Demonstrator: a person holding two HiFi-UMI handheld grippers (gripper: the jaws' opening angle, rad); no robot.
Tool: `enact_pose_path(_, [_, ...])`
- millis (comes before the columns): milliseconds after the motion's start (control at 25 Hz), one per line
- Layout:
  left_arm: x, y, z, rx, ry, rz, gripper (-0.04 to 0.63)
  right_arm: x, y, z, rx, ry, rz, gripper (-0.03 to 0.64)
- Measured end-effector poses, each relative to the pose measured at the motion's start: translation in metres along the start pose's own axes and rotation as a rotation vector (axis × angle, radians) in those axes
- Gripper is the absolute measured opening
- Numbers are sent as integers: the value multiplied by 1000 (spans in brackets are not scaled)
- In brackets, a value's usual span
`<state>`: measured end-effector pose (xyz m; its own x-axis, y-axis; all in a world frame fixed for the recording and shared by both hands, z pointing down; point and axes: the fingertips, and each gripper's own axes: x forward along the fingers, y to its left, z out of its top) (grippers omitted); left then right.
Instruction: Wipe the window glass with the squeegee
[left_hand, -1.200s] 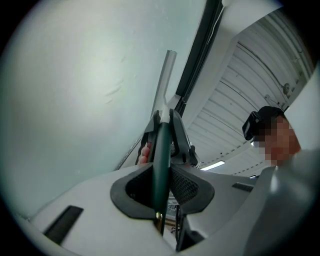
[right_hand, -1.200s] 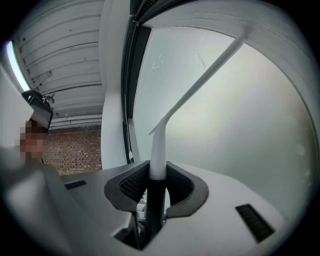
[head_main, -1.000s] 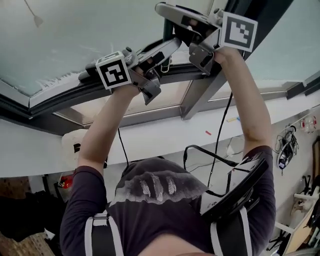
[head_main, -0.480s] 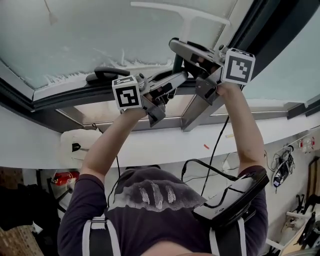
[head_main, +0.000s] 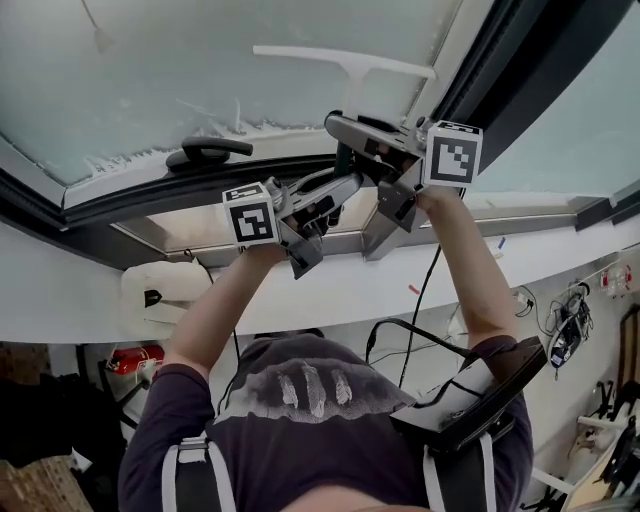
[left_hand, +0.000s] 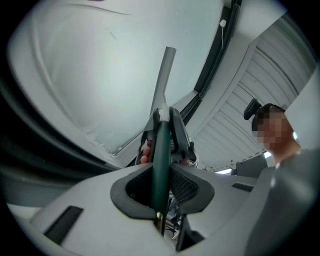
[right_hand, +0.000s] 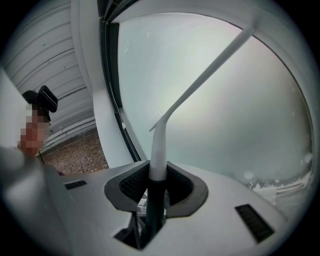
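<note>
Clamping squeegee: left gripper, right gripper

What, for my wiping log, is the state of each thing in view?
squeegee, held in both grippers, blade up before the glass; contact unclear.
left gripper, shut on the squeegee.
right gripper, shut on the squeegee.
window glass, cloudy, flecked white along its lower edge.
window handle, lying flat along the frame.
</note>
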<state>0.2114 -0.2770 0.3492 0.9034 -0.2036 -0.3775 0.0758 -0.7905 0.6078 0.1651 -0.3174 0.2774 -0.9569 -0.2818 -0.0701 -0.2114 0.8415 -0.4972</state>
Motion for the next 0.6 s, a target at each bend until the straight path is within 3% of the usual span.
enact_pose_path(280, [-20, 4, -30, -24, 41, 49, 89, -2, -7, -38, 33, 32, -2, 86])
enact_pose_path(600, [-22, -3, -19, 77, 76, 50, 89, 2, 11, -26, -65, -16, 104, 86])
